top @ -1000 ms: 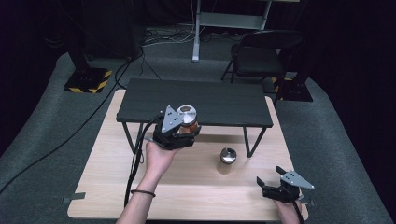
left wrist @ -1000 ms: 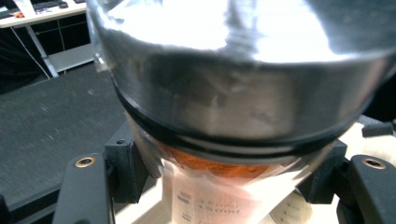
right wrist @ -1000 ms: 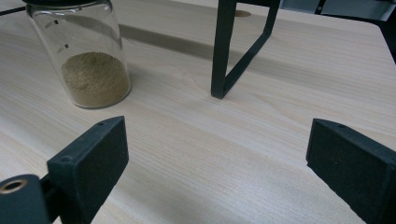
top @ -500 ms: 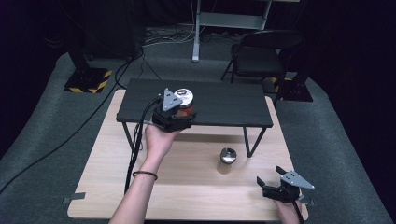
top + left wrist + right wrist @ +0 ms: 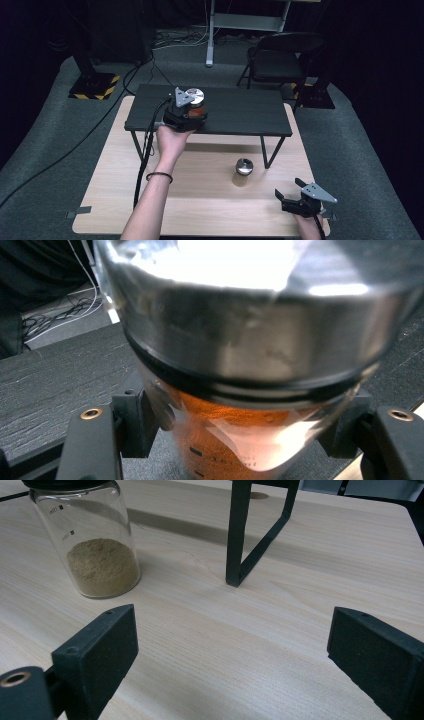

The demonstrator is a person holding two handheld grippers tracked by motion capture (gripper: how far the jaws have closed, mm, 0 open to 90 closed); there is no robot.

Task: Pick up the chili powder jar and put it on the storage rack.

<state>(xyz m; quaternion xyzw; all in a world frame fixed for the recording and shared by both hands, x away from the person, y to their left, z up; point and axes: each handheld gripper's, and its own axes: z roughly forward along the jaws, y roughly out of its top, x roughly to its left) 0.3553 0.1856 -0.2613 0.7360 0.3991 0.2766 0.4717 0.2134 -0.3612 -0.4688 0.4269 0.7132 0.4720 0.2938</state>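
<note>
Gripping orange jar (image 5: 235,440), left fingers (image 5: 132,422) closed

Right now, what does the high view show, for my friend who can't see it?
The left gripper holds a silver-lidded jar of orange stuff over a black shelf. A second jar stands on the wooden table, near the open right gripper.

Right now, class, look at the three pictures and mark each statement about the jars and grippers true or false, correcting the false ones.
1. The left gripper holds a jar of orange powder. True.
2. That jar has a red plastic lid. False: its lid is silvery metal.
3. The right gripper is clamped on a jar. False: its jaws stand open, with nothing between them.
4. The jar of tan powder stands on the light wooden table. True.
5. The held jar is above the black shelf. True.
</note>
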